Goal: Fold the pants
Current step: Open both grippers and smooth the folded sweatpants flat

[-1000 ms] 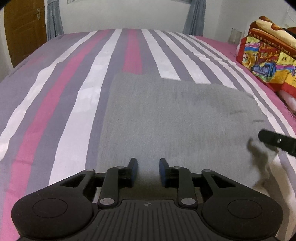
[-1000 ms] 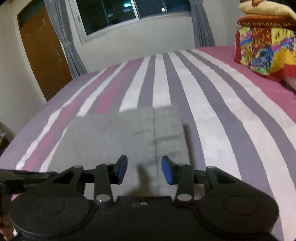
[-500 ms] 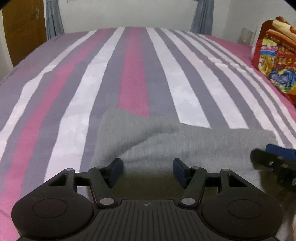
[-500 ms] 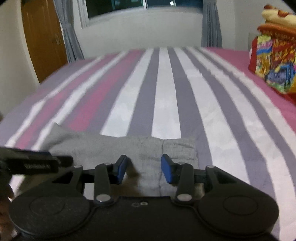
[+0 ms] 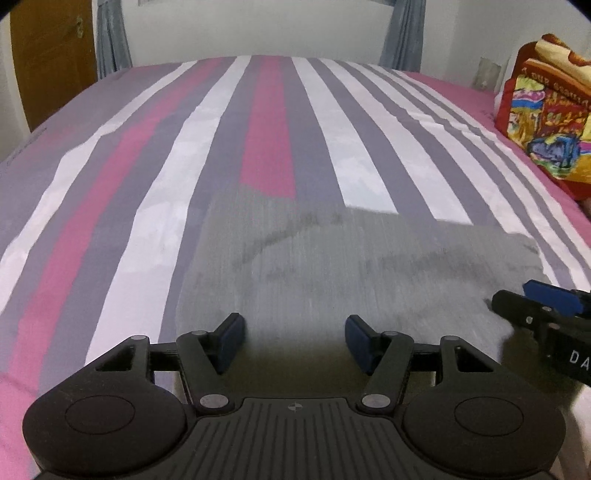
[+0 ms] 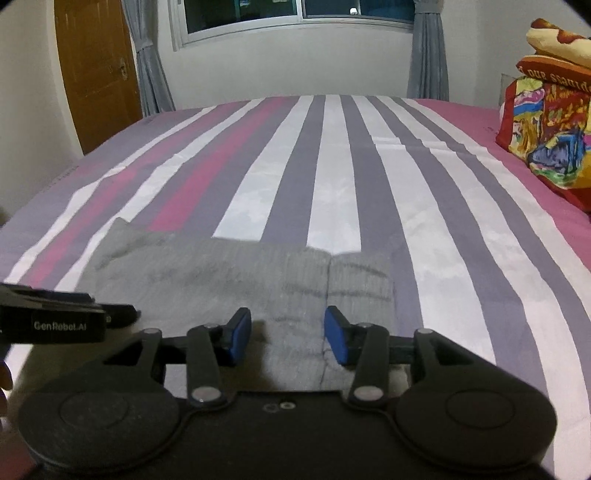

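Left wrist: your left gripper (image 5: 291,338) is spread wide and empty over the gray pants (image 5: 332,266), which lie folded flat on the striped bed (image 5: 110,177).

Right wrist: your right gripper (image 6: 287,338) is parted too, holding nothing. The fold looks nearly done; perhaps smoothing remains.

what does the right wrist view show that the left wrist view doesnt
Only the right wrist view shows the window above the bed, the seam and ribbed band at the right end of the pants, and the GenRobot.AI lettering on the left gripper seen from the side.

Only the left wrist view shows the left gripper head-on, jaws wide open, and the right gripper coming in from the side.

Both show the grey pants lying flat on the striped bedsheet, the wooden door, curtains and colourful blanket.
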Available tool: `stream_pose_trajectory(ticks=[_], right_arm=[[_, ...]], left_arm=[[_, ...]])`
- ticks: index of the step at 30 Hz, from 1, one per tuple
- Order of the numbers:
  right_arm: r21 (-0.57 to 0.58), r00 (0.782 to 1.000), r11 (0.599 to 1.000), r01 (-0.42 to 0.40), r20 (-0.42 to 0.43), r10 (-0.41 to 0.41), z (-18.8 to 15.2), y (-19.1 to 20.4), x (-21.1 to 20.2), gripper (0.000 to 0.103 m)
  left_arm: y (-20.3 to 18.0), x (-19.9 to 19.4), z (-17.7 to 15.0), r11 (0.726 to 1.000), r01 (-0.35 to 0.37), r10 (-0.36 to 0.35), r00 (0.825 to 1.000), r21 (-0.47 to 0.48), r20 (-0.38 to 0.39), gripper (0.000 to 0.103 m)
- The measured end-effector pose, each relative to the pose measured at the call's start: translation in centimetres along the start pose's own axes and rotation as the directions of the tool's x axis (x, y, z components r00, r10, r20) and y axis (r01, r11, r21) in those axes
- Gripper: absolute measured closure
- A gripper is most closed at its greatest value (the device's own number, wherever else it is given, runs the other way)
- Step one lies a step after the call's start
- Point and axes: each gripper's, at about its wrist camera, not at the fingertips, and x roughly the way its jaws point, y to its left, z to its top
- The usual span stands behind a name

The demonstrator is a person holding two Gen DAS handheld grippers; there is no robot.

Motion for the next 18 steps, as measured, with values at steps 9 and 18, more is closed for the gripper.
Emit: stream_pose_trajectory(ticks=[9, 18], right_arm=[[0.007, 1.000, 1.000, 0.003, 0.004, -0.003, -2.6, 0.1, -3.4, 0.057], [0.037, 1.000, 0.999, -0.002, -0.012, 0.003, -3.7, 0.1, -5.1, 0.050]], left_arm=[[0.2, -2.7, -2.7, 1.000, 0.005, -0.005, 1.000, -0.004, 0.012, 0.042], [-0.4, -4.6, -4.0, 0.999, -0.045, 0.045, 0.999, 0.015, 0.018, 0.042]])
